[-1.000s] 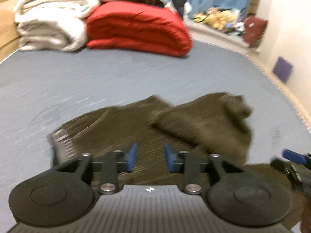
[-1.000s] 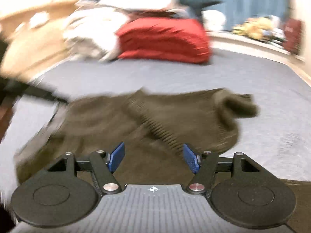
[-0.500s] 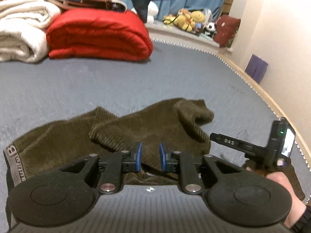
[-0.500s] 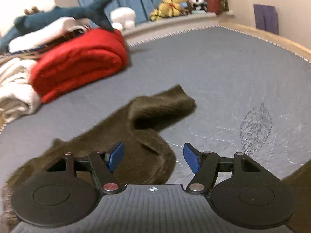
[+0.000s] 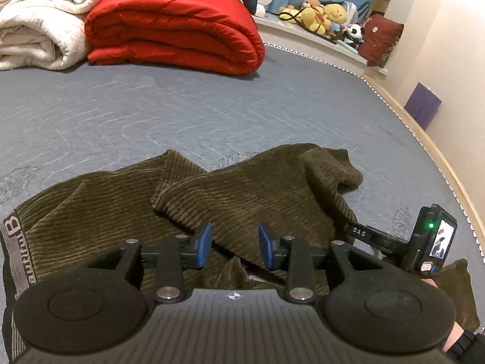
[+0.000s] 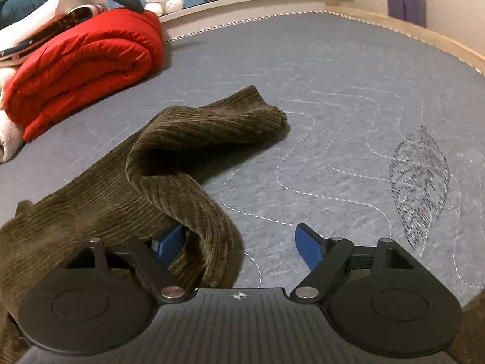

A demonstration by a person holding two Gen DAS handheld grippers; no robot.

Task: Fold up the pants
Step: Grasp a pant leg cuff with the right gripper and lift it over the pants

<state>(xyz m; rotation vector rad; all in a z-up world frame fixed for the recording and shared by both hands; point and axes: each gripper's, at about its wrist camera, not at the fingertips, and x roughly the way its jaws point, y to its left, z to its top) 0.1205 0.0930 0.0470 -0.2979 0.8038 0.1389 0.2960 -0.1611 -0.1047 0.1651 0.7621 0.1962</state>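
Note:
Olive corduroy pants (image 5: 257, 188) lie crumpled on the grey-blue mattress (image 5: 212, 106), waistband (image 5: 10, 233) at the left, one leg folded back over the other. My left gripper (image 5: 235, 245) hovers just above the middle of the cloth; its jaws are opening and the blue pads press on nothing. In the right wrist view the leg end (image 6: 182, 139) curls in a loop. My right gripper (image 6: 239, 245) sits low at that loop, jaws opening wide. The fold drapes over its left pad (image 6: 169, 242), while the right pad (image 6: 309, 248) stands over bare mattress (image 6: 348, 91).
A folded red duvet (image 5: 172, 27) and white blanket (image 5: 36, 21) lie at the far side. Plush toys (image 5: 324, 15) line a ledge behind. The wooden bed edge (image 5: 439, 157) runs along the right, with a purple box (image 5: 423, 109) by the wall.
The left gripper came closer to the pants; its jaws narrowed, then widened. The right gripper swung over to the leg end and dropped low, so the fold now lies over its left finger.

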